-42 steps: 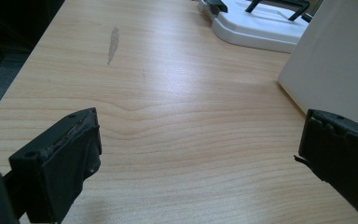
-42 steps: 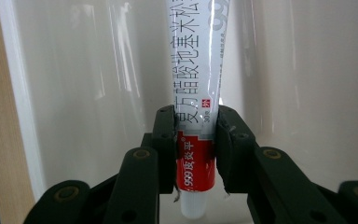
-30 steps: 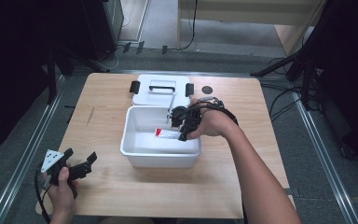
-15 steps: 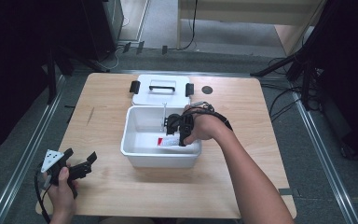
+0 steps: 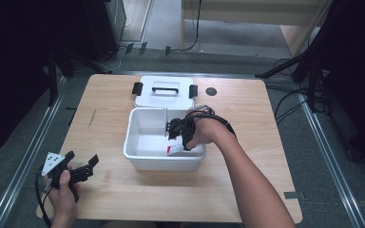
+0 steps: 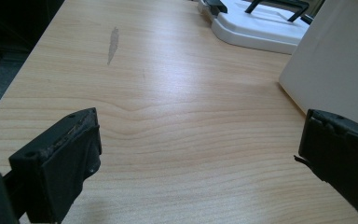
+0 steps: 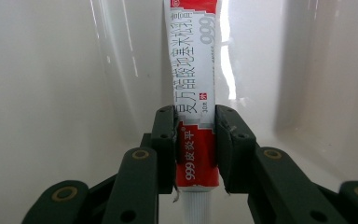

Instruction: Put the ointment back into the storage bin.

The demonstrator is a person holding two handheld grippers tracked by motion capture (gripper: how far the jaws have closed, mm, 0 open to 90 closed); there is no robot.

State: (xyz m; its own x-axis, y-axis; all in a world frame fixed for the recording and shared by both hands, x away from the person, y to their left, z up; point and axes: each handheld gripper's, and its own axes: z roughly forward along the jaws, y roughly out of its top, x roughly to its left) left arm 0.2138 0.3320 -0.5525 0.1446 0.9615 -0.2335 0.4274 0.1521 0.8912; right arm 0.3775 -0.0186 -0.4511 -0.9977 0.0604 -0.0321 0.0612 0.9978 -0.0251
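A white and red ointment tube stands between the pads of my right gripper, which is shut on its red lower part. In the high view my right gripper reaches down inside the white plastic box, and the tube shows just below it near the box's front wall. My left gripper rests near the table's front left corner; its jaws stand wide apart over bare wood, with nothing between the fingertips.
The box's white lid with black handle and clips lies behind the box. A divider splits the box inside. A small dark disc is set in the table at the back right. The box's side wall shows beside the left gripper.
My right gripper has sunk deeper into the box with the tube and shifted toward its front wall. The left hand has stayed where it was.
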